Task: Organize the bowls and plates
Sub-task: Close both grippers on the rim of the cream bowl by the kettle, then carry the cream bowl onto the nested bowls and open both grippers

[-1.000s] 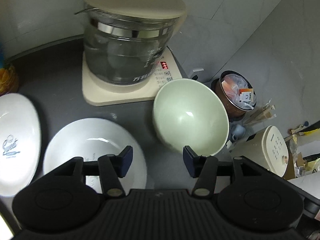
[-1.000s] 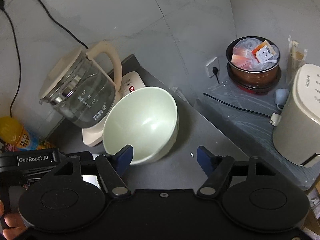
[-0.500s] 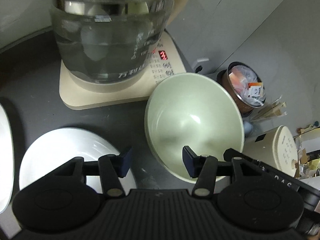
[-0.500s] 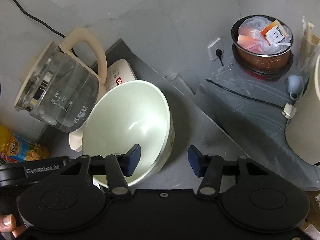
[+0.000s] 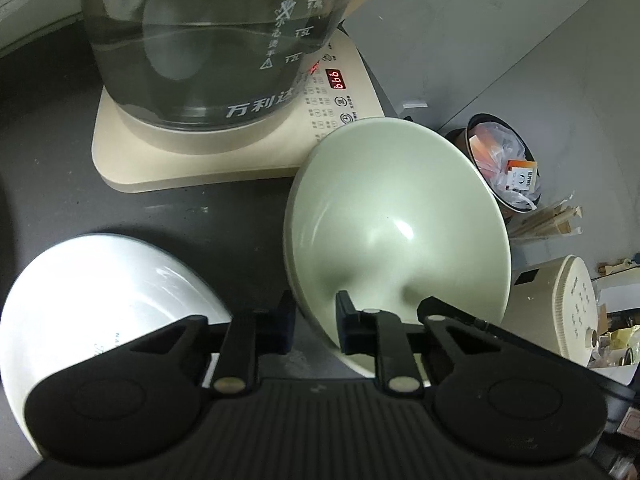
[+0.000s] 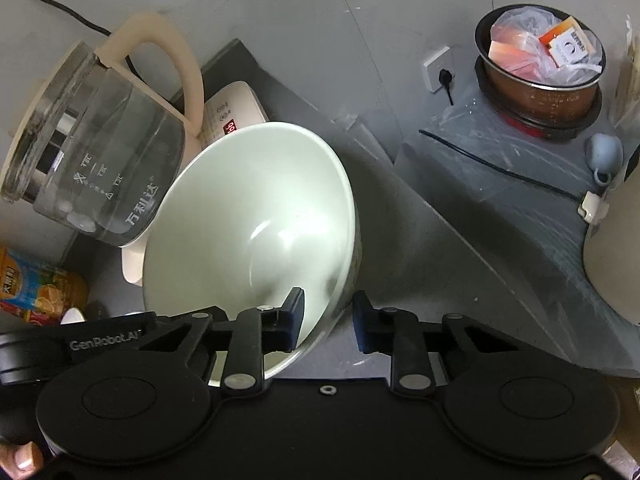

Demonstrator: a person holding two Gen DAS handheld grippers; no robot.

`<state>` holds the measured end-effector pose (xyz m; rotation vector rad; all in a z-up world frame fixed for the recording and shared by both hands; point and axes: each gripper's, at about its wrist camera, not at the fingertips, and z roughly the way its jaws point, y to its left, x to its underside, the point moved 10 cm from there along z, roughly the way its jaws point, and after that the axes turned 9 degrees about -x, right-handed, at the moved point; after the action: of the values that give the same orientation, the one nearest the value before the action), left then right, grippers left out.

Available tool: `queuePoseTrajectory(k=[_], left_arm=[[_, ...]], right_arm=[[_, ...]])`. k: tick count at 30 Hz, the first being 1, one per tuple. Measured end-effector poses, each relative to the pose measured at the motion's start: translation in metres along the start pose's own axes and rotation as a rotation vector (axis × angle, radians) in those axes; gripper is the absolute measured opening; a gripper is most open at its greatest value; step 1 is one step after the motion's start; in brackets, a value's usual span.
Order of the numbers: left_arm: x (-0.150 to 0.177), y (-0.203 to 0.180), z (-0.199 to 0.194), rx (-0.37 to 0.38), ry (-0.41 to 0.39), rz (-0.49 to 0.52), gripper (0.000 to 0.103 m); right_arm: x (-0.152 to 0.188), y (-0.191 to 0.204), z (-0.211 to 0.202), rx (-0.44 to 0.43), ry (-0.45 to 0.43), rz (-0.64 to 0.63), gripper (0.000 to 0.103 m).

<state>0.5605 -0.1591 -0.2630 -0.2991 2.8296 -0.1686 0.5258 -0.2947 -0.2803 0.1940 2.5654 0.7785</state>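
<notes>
A pale green bowl [image 5: 396, 216] stands on the dark counter just right of the kettle base; it also shows in the right wrist view [image 6: 256, 224]. My left gripper [image 5: 314, 326] is closed on the bowl's near-left rim, one pad inside and one outside. My right gripper [image 6: 326, 320] straddles the bowl's near-right rim, its left finger inside the bowl and its right finger outside, with a gap at the wall. A white plate [image 5: 100, 292] lies to the left of the bowl.
A glass kettle [image 5: 212, 40] on a cream base [image 5: 224, 160] stands right behind the bowl. A juice bottle [image 6: 36, 284] is at far left. Right of the counter, lower down, are a brown pot with packets [image 6: 540, 68], a cream appliance [image 5: 560, 312] and a wall socket [image 6: 438, 68].
Both grippers moved forward onto the green bowl. The left jaws narrowed from wide open to closed on the rim. The right jaws narrowed around the opposite rim.
</notes>
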Motion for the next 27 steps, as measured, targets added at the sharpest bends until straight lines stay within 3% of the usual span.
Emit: queuePoseTrajectory(k=[5, 27], left_arm=[[0.002, 0.0, -0.004, -0.002, 0.011, 0.002, 0.019], [0.024, -0.006, -0.091, 0.122, -0.103, 0.05, 0.018]], right_arm=[[0.0, 0.001, -0.009, 0.007, -0.026, -0.012, 0.024], [0.016, 0.044, -0.1, 0.011, -0.201, -0.077, 0.024]])
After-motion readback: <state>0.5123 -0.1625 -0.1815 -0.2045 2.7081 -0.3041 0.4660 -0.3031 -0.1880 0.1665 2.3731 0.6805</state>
